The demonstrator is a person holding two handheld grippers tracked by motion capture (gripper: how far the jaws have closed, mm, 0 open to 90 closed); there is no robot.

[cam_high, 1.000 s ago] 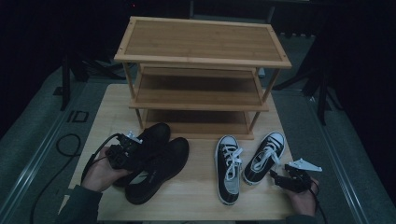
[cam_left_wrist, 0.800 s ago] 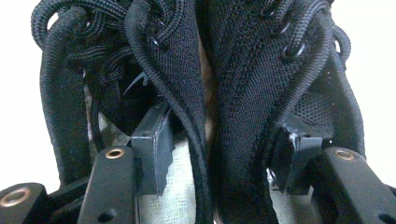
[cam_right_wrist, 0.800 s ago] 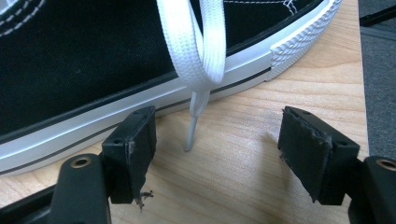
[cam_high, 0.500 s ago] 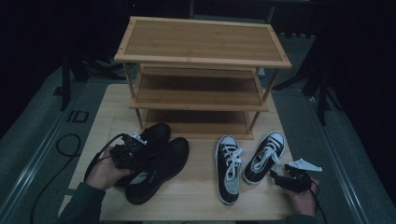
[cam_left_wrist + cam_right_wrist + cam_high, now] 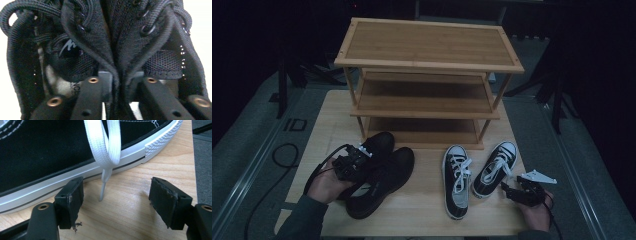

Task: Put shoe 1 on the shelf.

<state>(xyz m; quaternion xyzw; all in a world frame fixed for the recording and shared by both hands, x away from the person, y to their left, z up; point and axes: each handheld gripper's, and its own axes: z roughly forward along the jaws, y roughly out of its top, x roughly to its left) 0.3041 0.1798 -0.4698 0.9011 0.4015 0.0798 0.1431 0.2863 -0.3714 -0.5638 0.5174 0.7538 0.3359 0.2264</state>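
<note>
The left gripper (image 5: 353, 162) is working at about seven o'clock on the table (image 5: 422, 210), and its jaws have just been closing: they are now pinching the two inner collar edges of the black shoes (image 5: 110, 50), both walls squeezed together between the pads. That pair is sitting left of centre, in front of the rack. The woven mesh is looking soft and light, so it is folding under the pinch rather than resisting; the padded collar is a fair place to grip, though a limp upper is likely to sag and swing once lifted. The round black laces are looping loose at the eyelets.

Over at five o'clock the right gripper (image 5: 116, 202) is resting low on the wood with its jaws wide, holding nothing, a flat white lace (image 5: 106, 150) dangling between them. Just beyond it lies a black canvas sneaker (image 5: 50, 152) with a stiff, ribbed white rubber rim, one of a pair (image 5: 472, 175) with white toe caps.

Farther off, at twelve o'clock, the bamboo shoe rack (image 5: 427, 55) is standing with three slatted, smooth shelves, all bare.
</note>
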